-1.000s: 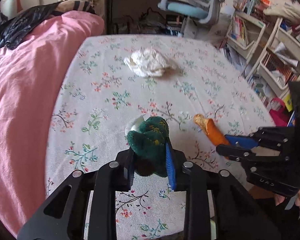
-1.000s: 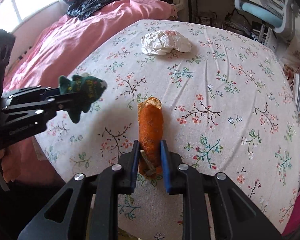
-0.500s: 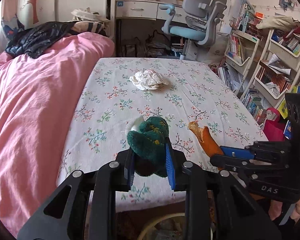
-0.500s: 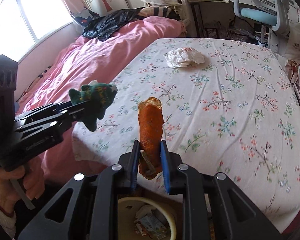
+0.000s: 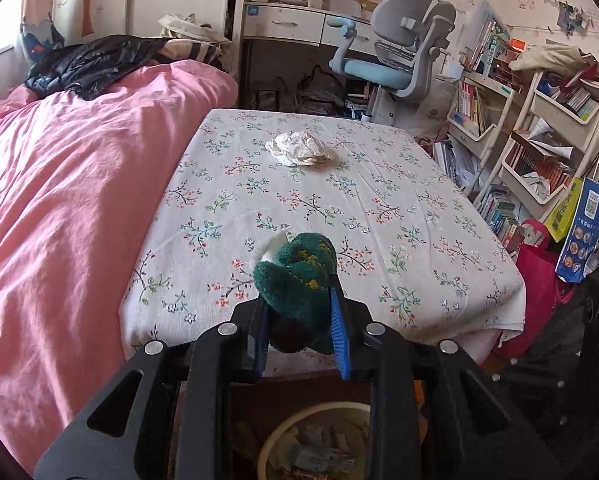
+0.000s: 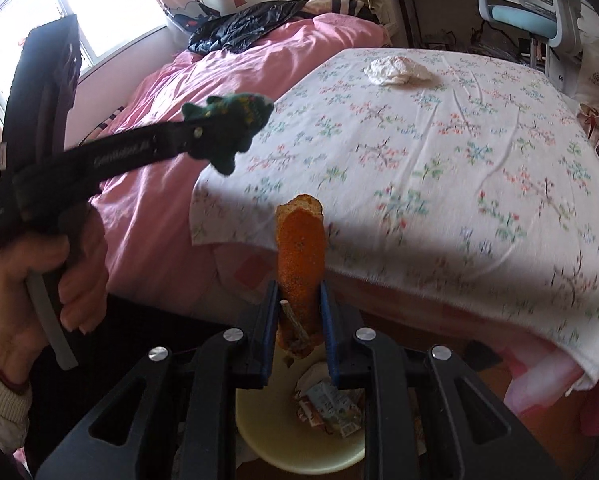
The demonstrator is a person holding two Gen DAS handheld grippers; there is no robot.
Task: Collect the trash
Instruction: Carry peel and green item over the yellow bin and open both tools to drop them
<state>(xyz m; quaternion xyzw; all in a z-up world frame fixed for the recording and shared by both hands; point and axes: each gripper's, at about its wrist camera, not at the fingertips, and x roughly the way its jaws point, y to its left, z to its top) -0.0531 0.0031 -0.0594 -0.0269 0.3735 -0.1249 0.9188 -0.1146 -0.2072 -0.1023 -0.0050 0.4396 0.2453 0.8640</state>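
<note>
My left gripper point(image 5: 299, 300) is shut on a green fuzzy toy-like scrap point(image 5: 297, 276) with a white bit behind it, held off the table's near edge. In the right wrist view the same green scrap point(image 6: 227, 120) shows at the left gripper's tip. My right gripper point(image 6: 299, 300) is shut on an orange peel point(image 6: 301, 256), held above a cream waste bin point(image 6: 259, 436) with wrappers inside. The bin point(image 5: 275, 444) also shows below my left gripper. A crumpled white paper ball point(image 5: 297, 148) lies at the table's far side, also in the right wrist view point(image 6: 395, 70).
The table has a floral cloth point(image 5: 379, 208). A pink bed point(image 5: 59, 200) runs along its left side. Bookshelves point(image 5: 539, 148), bags point(image 5: 579, 232) and a desk chair point(image 5: 395, 60) stand right and behind. A person's hand point(image 6: 27, 280) holds the left gripper's handle.
Both grippers have pulled back off the table with their loads. The bin now lies under them. The right gripper has dropped out of the left wrist view.
</note>
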